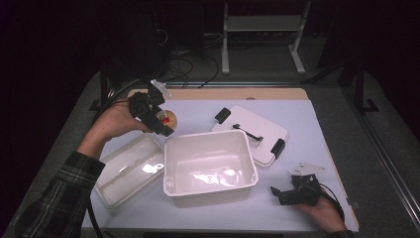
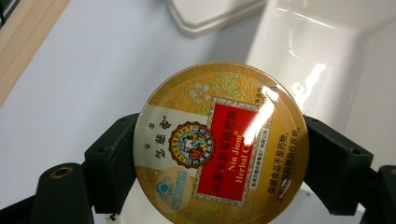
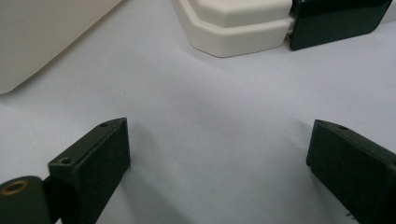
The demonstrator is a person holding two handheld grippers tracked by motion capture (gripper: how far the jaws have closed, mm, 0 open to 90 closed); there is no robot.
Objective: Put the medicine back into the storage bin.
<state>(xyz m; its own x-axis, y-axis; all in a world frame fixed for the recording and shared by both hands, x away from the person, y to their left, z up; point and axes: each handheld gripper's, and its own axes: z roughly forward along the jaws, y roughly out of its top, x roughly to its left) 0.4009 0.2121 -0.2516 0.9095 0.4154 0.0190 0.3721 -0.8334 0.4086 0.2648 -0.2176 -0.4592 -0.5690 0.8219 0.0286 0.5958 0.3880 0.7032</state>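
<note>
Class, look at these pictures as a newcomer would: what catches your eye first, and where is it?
The round gold and red herbal candy tin stands out, clamped in the left gripper above the table's far left. Next comes the big white bin, open mid-table, its lid lying behind it. The right gripper hovers open at the near right.

My surface [image 1: 307, 139] is pale. On it sit 1 white bin [image 1: 210, 166], 1 tray [image 1: 130, 168] touching it, and 1 lid [image 1: 252, 133].

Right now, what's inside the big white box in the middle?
The big white box looks empty: bare shiny bottom with light glare. The round tin is held in the left gripper, up beyond the box's far left corner, not in it.
</note>
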